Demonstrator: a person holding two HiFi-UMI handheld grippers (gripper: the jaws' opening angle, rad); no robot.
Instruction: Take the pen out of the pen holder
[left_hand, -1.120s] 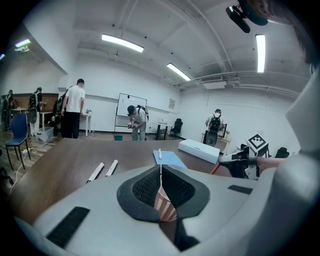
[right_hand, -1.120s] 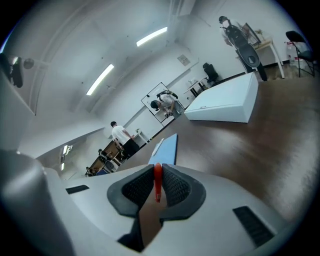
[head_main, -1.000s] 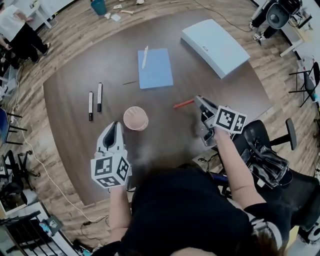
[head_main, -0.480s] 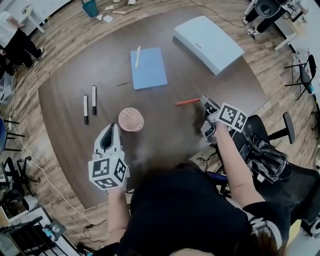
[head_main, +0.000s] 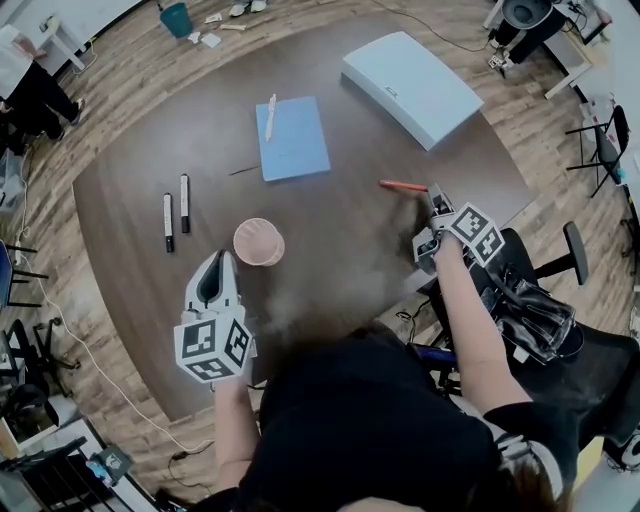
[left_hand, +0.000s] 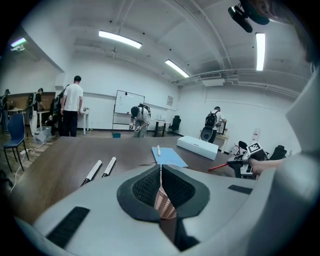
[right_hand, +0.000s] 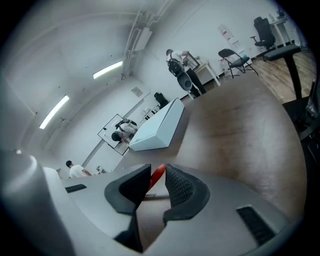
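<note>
Jaws of the right gripper (head_main: 434, 193) have just been opening, the red pen (head_main: 403, 186) loose between them (lying on the table (head_main: 340, 250)). Left gripper (head_main: 222, 258) is nearly closed, holding nothing.

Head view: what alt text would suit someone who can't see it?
Seen from above, a person holds two grippers over a brown table: the right gripper, jaws just opening, has a red pen end between them, and the left gripper is at a pink pen holder. Farther off lie two markers, a blue notebook and a white box.
</note>
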